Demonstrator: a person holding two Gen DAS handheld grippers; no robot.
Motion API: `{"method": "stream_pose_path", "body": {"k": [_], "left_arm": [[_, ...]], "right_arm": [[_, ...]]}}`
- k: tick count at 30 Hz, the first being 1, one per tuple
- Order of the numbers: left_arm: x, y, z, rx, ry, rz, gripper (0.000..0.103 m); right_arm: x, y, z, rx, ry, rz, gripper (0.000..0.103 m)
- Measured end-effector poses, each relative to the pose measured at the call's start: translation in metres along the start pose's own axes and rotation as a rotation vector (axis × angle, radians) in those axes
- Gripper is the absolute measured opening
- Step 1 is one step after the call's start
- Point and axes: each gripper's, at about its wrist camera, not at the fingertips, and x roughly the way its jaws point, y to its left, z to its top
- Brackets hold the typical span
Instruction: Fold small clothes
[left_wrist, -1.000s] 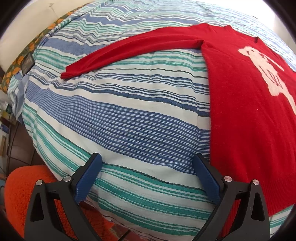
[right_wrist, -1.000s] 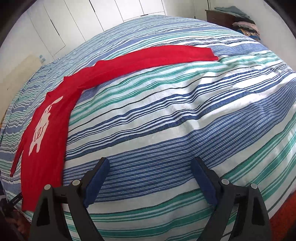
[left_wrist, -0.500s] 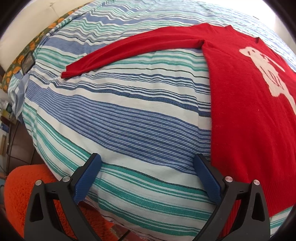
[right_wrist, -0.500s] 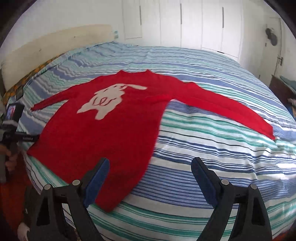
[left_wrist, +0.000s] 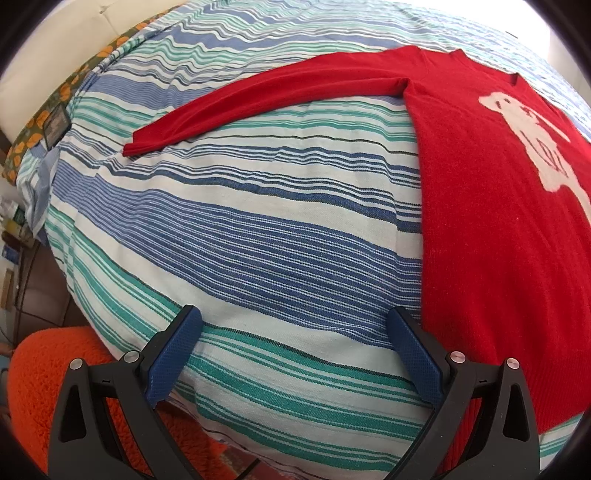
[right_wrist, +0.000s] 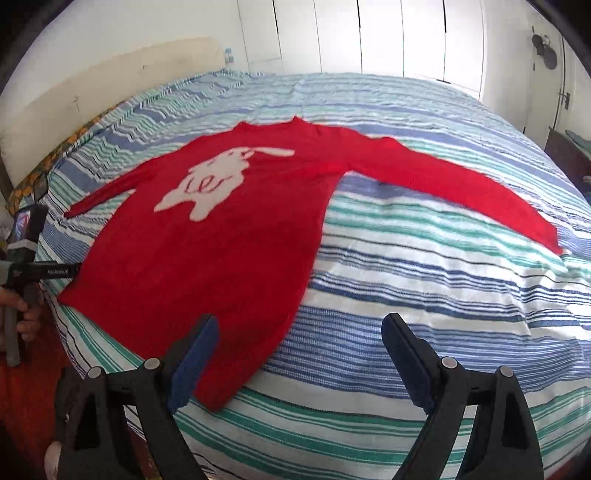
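The bed (right_wrist: 424, 295), under a blue, green and white striped cover, carries a red sweater (right_wrist: 229, 258) spread flat, front up, both sleeves stretched out. The left tool (left_wrist: 295, 332) hangs released over bare cover near the bed's edge, the sweater's side just beside its right finger. The right tool (right_wrist: 299, 339) gapes empty above the hem's corner.

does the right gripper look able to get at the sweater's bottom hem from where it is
Probably yes. The right gripper is open and empty, with the red sweater's hem corner lying flat on the striped bedspread just ahead of its left finger. Nothing lies between them.
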Motion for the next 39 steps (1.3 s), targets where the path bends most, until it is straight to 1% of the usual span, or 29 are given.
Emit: {"method": "stream_pose_path", "body": {"k": [2,4,5,6,10,13,15,16,19,20,27,32,34,38,39], "left_arm": [[0.000,-0.001,0.000,0.001,-0.001,0.004,0.101],[0.000,-0.001,0.000,0.000,-0.001,0.004,0.101],[0.000,-0.001,0.000,0.000,-0.001,0.004,0.101],[0.000,0.000,0.000,0.000,-0.001,0.003,0.101],[0.000,-0.001,0.000,0.000,0.000,0.004,0.101],[0.000,-0.001,0.000,0.001,-0.001,0.006,0.101],[0.001,-0.001,-0.001,0.001,0.000,0.008,0.101],[0.001,-0.002,-0.001,0.000,0.000,0.009,0.101],[0.001,-0.001,0.000,0.000,0.000,0.008,0.101],[0.001,-0.001,0.000,0.000,0.000,0.008,0.101],[0.001,-0.001,0.000,0.000,0.001,0.009,0.101],[0.001,-0.001,0.000,0.001,0.000,0.008,0.102],[0.001,-0.001,0.000,0.001,0.000,0.008,0.102],[0.001,-0.001,0.000,0.001,0.000,0.008,0.102],[0.001,-0.001,0.000,0.001,0.000,0.008,0.102]], "right_arm": [[0.007,0.001,-0.002,-0.005,0.041,-0.011,0.089],[0.023,0.000,-0.010,-0.013,0.129,-0.035,0.089],[0.031,-0.001,-0.015,-0.010,0.180,-0.032,0.089],[0.034,-0.002,-0.018,-0.005,0.191,-0.029,0.089],[0.025,-0.008,-0.014,0.023,0.145,-0.019,0.089],[0.006,-0.010,-0.006,0.035,0.045,-0.024,0.089],[-0.001,-0.009,-0.003,0.030,0.009,-0.017,0.089],[-0.001,-0.008,-0.003,0.027,0.014,-0.012,0.089],[0.010,-0.006,-0.007,0.017,0.074,-0.016,0.089],[0.011,-0.006,-0.007,0.016,0.076,-0.012,0.089],[-0.002,-0.006,-0.002,0.012,0.004,-0.017,0.089],[-0.003,0.011,-0.002,-0.056,0.004,0.024,0.089],[0.001,0.019,-0.006,-0.092,0.027,0.038,0.089],[0.022,0.025,-0.017,-0.127,0.139,0.044,0.089],[0.024,0.024,-0.017,-0.125,0.144,0.045,0.089]]}}
